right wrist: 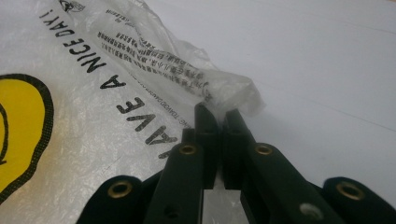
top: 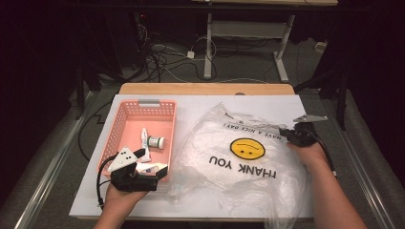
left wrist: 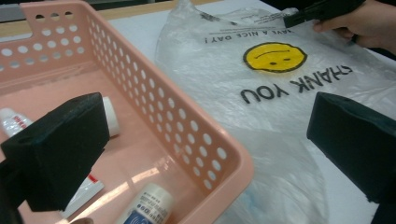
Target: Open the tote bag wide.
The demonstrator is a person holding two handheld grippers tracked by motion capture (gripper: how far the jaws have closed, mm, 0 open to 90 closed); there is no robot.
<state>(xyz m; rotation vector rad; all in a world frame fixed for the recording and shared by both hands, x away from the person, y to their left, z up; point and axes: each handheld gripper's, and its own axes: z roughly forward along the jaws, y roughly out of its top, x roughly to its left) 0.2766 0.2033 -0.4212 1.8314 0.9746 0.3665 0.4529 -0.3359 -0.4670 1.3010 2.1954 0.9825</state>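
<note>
Right gripper [right wrist: 218, 116] jaws are pressed together, pinching the plastic bag [top: 239, 152] at its handle edge; the bag lies flat on the table [top: 191, 102], just beside the pink basket [top: 125, 119]. Keep that pinch firm and lift gently so the thin film doesn't slip. Left gripper [top: 155, 177] hovers low over the basket's near corner, jaws spread, nothing between them.
</note>
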